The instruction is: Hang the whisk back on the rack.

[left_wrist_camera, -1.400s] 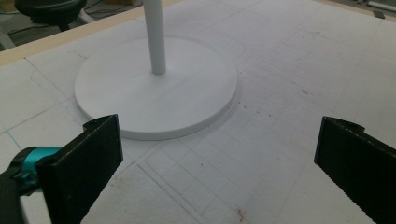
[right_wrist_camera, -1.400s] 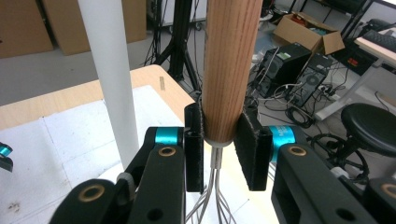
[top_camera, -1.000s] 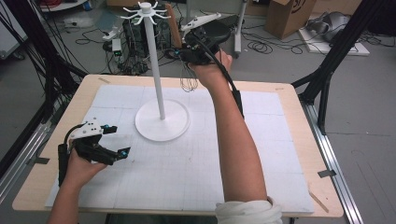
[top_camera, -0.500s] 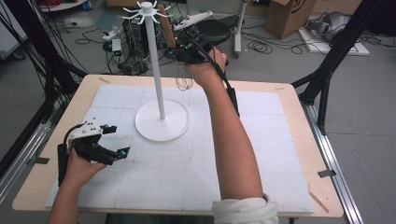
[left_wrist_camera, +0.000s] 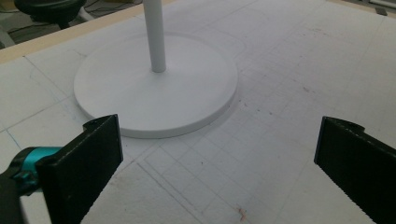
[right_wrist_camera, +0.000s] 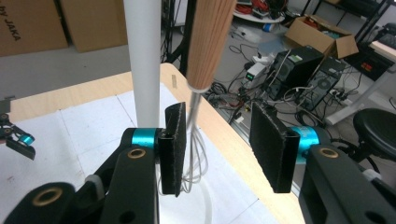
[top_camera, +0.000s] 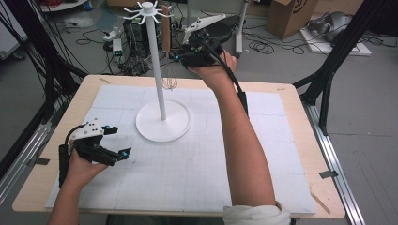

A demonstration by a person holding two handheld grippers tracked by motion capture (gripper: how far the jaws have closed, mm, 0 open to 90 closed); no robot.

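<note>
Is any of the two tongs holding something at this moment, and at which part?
Nothing is held. The right tongs have just been opening; the whisk hangs from the stand, free between the pads. The left tongs are open.

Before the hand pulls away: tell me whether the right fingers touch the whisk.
Apart. The right gripper view shows the whisk hanging between the open fingers, a gap on either side.

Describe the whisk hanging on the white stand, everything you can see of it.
The whisk has a light wooden handle above thin silver wire loops. It hangs upright, loops down, from an arm near the top of the white stand, close beside its pole and well above the table. The right gripper has just been opening: the wires sit between its jaws, close to one pad, with the other pad clearly apart.
</note>
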